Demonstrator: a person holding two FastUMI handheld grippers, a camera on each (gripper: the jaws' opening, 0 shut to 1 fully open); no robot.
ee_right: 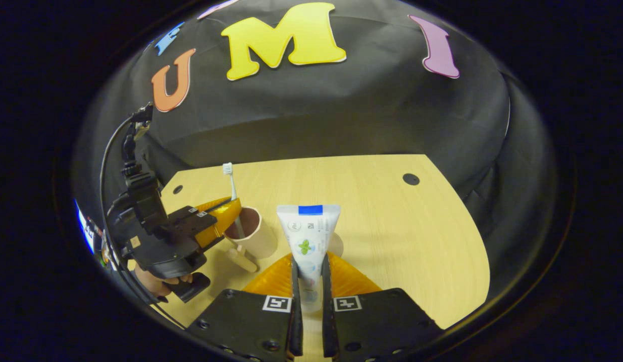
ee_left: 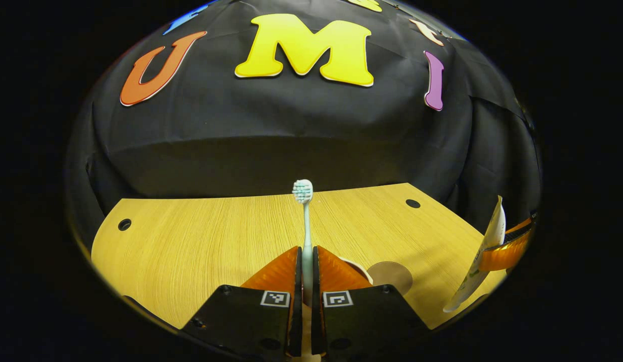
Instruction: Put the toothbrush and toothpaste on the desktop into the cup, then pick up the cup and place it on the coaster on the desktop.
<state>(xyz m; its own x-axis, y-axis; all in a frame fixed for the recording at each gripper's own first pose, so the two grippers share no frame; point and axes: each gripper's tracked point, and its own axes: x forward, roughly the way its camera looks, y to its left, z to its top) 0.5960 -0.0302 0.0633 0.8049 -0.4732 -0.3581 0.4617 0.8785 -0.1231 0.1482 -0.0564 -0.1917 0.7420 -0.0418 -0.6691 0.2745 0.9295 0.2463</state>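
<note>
In my left gripper view, the toothbrush [ee_left: 306,236] stands upright between my left gripper [ee_left: 306,261] fingers, the coaster [ee_left: 390,275] just right of them on the desktop [ee_left: 191,241]. In my right gripper view, the toothpaste [ee_right: 307,241] sits between my right gripper [ee_right: 308,274] fingers; the cup [ee_right: 255,232] lies left of it.

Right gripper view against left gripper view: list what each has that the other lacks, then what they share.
Right gripper view's own: the body and handle of the beige cup, and the hand holding the left tongs. Left gripper view's own: the round brown coaster in plain sight. Shared: the light wooden desktop, the pale mint toothbrush clamped head up in the left tongs, and the white toothpaste tube clamped in the right tongs.
</note>
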